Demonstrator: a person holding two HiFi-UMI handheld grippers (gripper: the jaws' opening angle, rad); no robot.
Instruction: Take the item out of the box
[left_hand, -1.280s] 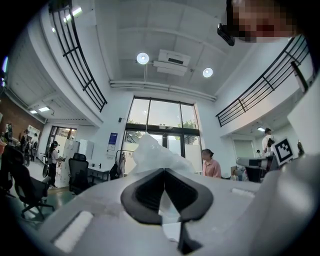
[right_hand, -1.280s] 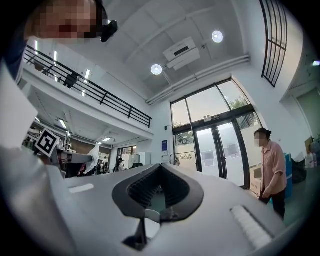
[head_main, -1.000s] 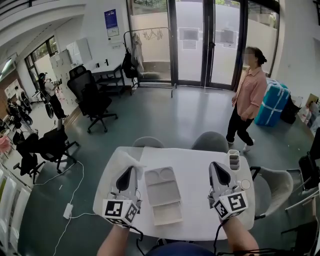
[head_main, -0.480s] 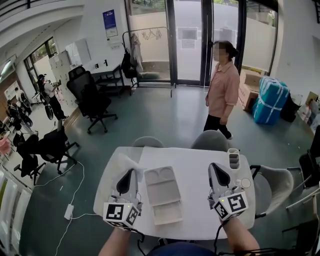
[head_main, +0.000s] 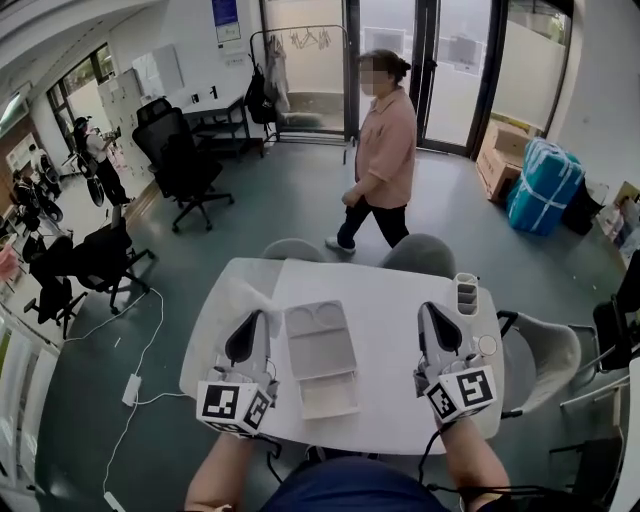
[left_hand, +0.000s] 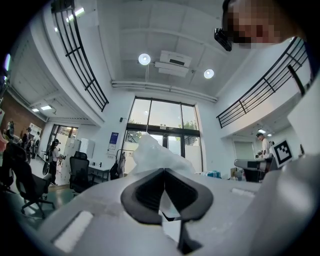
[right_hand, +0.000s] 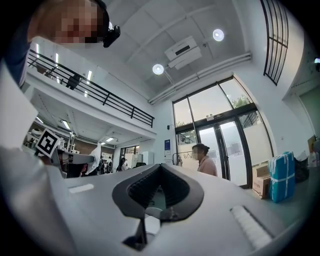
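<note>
A white tabletop (head_main: 390, 300) is seen, at whose middle the pale box (head_main: 320, 352) is laid open and flat; whether an item lies inside cannot be told. The left claw (head_main: 253, 320) and the right claw (head_main: 428, 312) are rested on the tabletop on either side of the box, apart from it, each clenched on nothing. A crumpled clear bag (left_hand: 155, 157) is found just ahead of the left claw.
</note>
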